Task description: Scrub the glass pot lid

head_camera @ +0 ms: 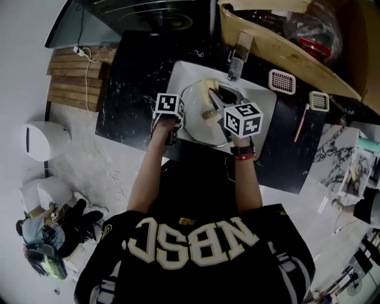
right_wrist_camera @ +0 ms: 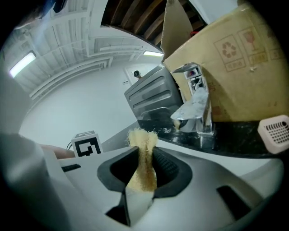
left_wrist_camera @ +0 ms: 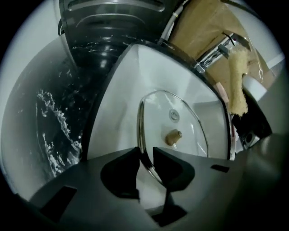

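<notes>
The glass pot lid [head_camera: 199,132] with a metal rim and a tan knob [head_camera: 209,114] lies in the white sink [head_camera: 264,116]. My left gripper [head_camera: 180,124] is at the lid's left edge. In the left gripper view the jaws of the left gripper [left_wrist_camera: 145,163] are shut on the rim of the lid [left_wrist_camera: 180,119]. Over the sink's far side, my right gripper [head_camera: 222,95] is shut on a frayed yellow sponge [right_wrist_camera: 142,146], which stands up between its jaws [right_wrist_camera: 145,158]. That sponge [left_wrist_camera: 237,81] hangs above the lid without touching it.
A chrome faucet [head_camera: 237,56] stands behind the sink, with a cardboard box [head_camera: 285,41] beyond it. Two white strainers [head_camera: 282,81] lie on the black marbled counter [head_camera: 130,89] to the right. A steel cooktop [head_camera: 148,18] is at the far left.
</notes>
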`<control>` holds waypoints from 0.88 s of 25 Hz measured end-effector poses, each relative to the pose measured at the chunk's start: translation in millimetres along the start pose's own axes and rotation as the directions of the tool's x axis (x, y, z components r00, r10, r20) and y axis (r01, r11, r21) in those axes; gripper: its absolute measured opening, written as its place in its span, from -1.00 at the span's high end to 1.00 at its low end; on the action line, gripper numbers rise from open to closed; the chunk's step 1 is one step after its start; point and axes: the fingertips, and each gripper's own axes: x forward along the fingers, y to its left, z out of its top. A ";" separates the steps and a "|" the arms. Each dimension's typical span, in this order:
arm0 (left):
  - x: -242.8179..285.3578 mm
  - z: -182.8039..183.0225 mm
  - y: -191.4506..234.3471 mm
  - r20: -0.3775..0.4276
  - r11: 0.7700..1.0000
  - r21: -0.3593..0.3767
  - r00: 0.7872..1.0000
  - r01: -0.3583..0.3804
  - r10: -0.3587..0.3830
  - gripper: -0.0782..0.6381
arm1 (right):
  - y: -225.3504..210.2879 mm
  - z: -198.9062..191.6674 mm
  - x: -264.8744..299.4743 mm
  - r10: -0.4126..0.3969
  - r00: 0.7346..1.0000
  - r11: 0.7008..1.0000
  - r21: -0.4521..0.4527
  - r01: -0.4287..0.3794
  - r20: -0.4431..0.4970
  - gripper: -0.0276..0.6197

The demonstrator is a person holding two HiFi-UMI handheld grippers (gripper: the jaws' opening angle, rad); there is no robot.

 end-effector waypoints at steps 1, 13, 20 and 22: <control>-2.0 2.7 -1.2 0.021 0.999 -0.022 1.000 0.023 -0.023 0.49 | -1.5 -2.0 -1.5 -0.006 1.000 1.000 0.002 0.006 -0.002 0.60; -23.3 19.7 -10.6 0.210 0.962 -0.146 0.958 0.230 -0.197 0.53 | -4.6 -10.9 -9.9 -0.060 0.998 0.998 0.009 0.060 -0.010 0.60; -33.8 24.0 -10.3 0.273 0.938 -0.159 0.927 0.308 -0.258 0.54 | 4.7 -23.2 5.1 -0.046 0.998 0.999 -0.024 0.044 -0.048 0.60; -35.7 24.3 -10.8 0.285 0.938 -0.151 0.922 0.313 -0.262 0.54 | 8.9 -32.9 16.5 -0.026 0.997 0.998 -0.052 0.022 -0.078 0.60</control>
